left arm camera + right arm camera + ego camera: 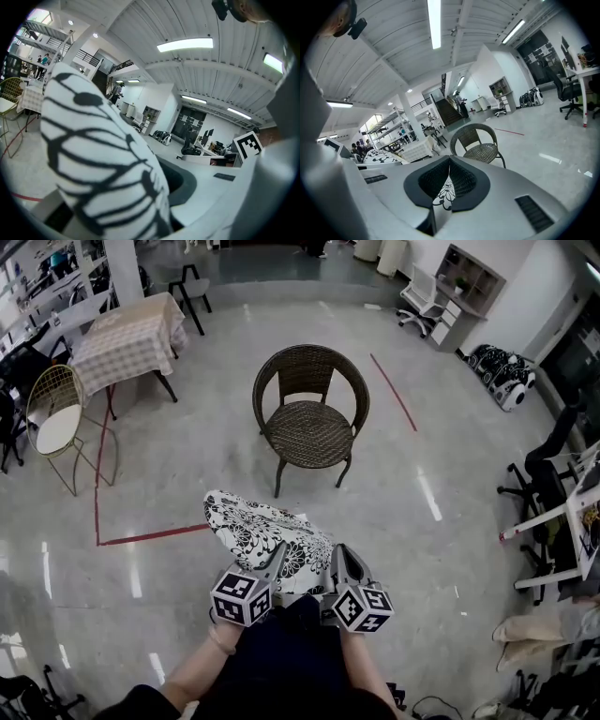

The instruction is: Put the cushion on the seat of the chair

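A brown wicker chair stands on the floor ahead, its seat bare. The black-and-white floral cushion hangs in front of me, short of the chair, held at its near edge by both grippers. My left gripper is shut on the cushion, which bulges up and fills the left of the left gripper view. My right gripper is shut on a thin fold of the cushion fabric pinched between its dark pads. The chair shows beyond the right gripper's jaws.
A table with a checked cloth and a gold wire chair with a white seat stand at the left. Red tape lines cross the floor. Office chairs and a white desk are at the right.
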`<move>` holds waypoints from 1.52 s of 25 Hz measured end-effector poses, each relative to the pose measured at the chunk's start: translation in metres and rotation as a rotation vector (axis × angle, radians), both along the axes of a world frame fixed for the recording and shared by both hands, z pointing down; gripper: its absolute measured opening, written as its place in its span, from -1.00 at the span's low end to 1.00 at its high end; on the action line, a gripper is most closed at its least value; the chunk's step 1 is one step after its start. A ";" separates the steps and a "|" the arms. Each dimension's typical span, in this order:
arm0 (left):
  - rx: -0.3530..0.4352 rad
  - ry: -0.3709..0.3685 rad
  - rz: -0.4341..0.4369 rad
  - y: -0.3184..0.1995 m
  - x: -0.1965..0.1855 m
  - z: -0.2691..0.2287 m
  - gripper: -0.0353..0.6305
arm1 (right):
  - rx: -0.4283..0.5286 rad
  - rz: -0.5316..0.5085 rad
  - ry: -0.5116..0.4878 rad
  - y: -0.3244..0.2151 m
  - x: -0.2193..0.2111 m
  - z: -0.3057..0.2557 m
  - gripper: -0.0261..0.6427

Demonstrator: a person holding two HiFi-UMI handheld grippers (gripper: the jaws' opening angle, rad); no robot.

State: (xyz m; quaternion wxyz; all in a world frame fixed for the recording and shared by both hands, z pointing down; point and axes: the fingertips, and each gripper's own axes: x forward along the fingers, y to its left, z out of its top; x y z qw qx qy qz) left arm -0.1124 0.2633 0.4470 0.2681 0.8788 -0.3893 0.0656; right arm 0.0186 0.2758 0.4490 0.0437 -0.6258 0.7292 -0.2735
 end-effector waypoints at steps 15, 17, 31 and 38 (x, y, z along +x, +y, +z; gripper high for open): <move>-0.035 0.010 -0.049 -0.015 -0.013 0.009 -0.79 | -0.024 -0.045 0.012 -0.019 -0.011 0.005 -0.94; -0.035 0.010 -0.055 -0.022 -0.012 0.009 -0.79 | -0.020 -0.048 0.013 -0.027 -0.008 0.004 -0.94; -0.051 0.001 -0.079 -0.093 0.022 0.011 -0.79 | -0.027 -0.069 0.011 -0.105 0.027 0.005 -0.94; -0.075 -0.017 -0.083 -0.124 0.036 0.018 -0.79 | -0.037 -0.076 -0.028 -0.140 0.039 0.006 -0.94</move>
